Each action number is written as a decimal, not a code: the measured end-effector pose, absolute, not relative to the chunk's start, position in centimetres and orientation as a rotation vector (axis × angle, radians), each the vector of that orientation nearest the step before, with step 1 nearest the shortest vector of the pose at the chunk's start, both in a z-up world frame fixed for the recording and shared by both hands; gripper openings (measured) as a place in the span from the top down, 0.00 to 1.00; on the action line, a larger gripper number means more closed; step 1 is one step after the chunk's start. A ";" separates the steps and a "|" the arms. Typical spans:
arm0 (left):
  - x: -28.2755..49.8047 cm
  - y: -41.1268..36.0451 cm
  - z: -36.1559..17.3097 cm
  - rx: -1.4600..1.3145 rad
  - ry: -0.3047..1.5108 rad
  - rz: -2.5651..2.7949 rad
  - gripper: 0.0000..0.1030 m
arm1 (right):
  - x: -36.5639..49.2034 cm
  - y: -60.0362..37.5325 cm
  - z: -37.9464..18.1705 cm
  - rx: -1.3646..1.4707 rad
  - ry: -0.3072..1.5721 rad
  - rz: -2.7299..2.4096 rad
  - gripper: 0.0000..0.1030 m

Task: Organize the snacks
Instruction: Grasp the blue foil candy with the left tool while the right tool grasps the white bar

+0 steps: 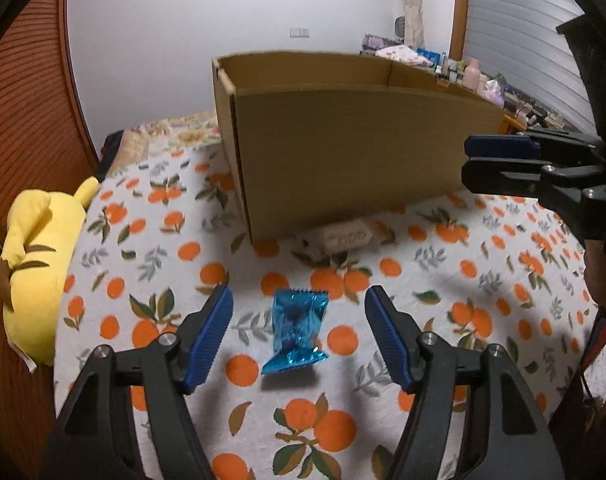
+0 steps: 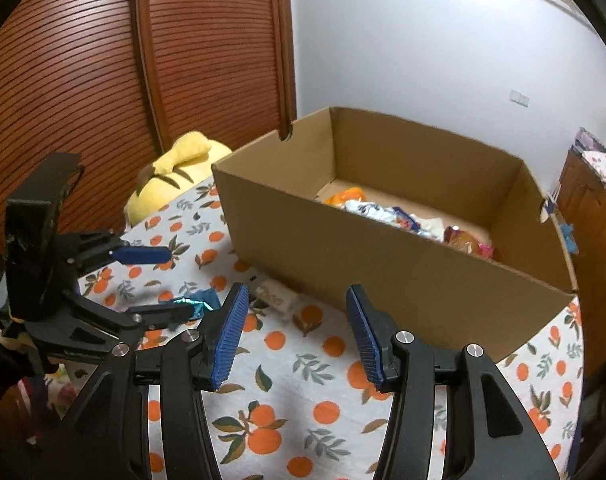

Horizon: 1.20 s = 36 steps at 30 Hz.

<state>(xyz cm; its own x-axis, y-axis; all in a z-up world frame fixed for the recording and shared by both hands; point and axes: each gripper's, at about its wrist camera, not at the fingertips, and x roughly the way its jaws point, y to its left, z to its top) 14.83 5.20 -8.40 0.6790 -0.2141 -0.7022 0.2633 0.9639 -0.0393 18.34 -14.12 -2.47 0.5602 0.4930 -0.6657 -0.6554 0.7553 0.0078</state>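
Note:
A shiny blue snack packet point(image 1: 299, 332) lies on the orange-print tablecloth point(image 1: 443, 280). My left gripper point(image 1: 299, 295) straddles it, open, with a gap between each blue pad and the wrapper. In the right wrist view the same packet point(image 2: 201, 300) shows between the left gripper's point(image 2: 179, 283) fingers. My right gripper point(image 2: 297, 292) hovers open over the cloth in front of the cardboard box point(image 2: 383, 268), holding nothing; it also appears at the right edge of the left wrist view point(image 1: 469, 160). The box point(image 1: 343, 152) holds several snack packets point(image 2: 383, 212).
A small white packet point(image 1: 347, 238) lies on the cloth against the box's near wall, also in the right wrist view point(image 2: 277, 296). A yellow plush toy point(image 1: 39, 264) sits at the table's left edge. Wooden slatted doors stand behind, and a cluttered cabinet point(image 2: 595, 208) to the right.

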 end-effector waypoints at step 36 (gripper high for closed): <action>13.6 8.5 -10.0 0.019 0.828 -0.261 0.67 | 22.9 -6.2 -9.5 -0.436 0.871 0.750 0.49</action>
<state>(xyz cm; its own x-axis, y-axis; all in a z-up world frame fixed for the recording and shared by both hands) 13.64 8.47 -10.05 0.6461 -0.2221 -0.7302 0.2371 0.9678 -0.0845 22.92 -6.19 -9.54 0.4186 0.4077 -0.8115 -0.7420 0.6688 -0.0468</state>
